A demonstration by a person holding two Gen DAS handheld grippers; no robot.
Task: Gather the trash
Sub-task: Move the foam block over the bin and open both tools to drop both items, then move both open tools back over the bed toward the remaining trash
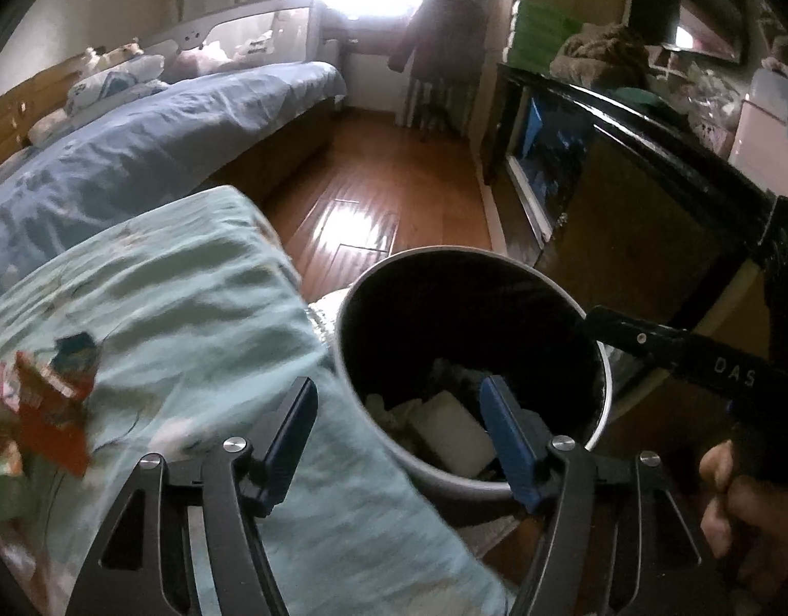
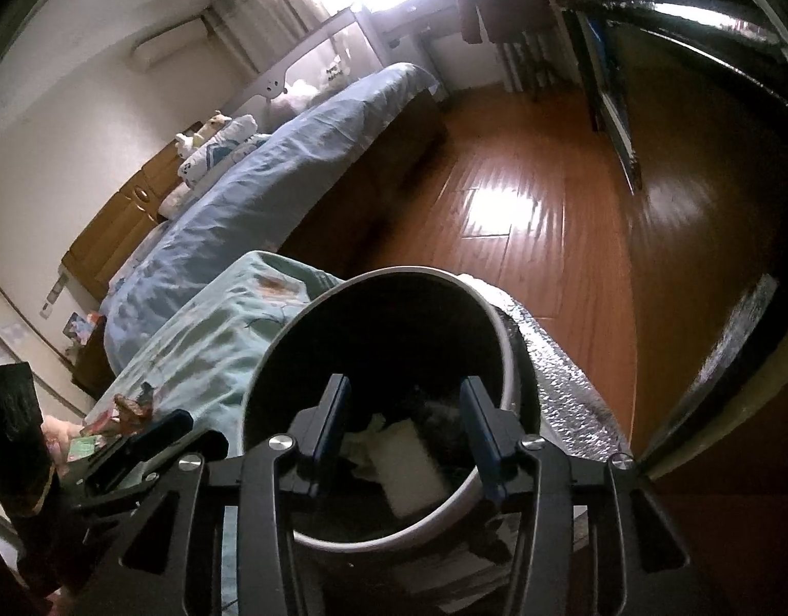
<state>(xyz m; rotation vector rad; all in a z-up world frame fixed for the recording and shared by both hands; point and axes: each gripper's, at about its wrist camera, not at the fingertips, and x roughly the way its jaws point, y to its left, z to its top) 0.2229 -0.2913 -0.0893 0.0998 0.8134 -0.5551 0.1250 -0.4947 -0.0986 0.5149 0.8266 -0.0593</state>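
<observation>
A round grey trash bin (image 1: pixel 602 359) (image 2: pixel 517 359) stands beside the bed and holds white paper trash (image 1: pixel 453 428) (image 2: pixel 409 467) at its bottom. My left gripper (image 1: pixel 399 421) is open and empty, straddling the bin's left rim and the mint bedspread. My right gripper (image 2: pixel 405 413) is open and empty, directly above the bin's mouth; it also shows in the left wrist view (image 1: pixel 594 321) reaching over the bin's right rim. A red and orange snack wrapper (image 1: pixel 50 405) (image 2: pixel 132 410) lies on the bedspread to the left.
A mint green bedspread (image 1: pixel 189 308) covers the near bed, with a blue quilt (image 1: pixel 127 154) behind. Wooden floor (image 1: pixel 383 190) runs toward the window. A dark cabinet (image 1: pixel 625 195) lines the right side. A silver foil mat (image 2: pixel 563 374) lies right of the bin.
</observation>
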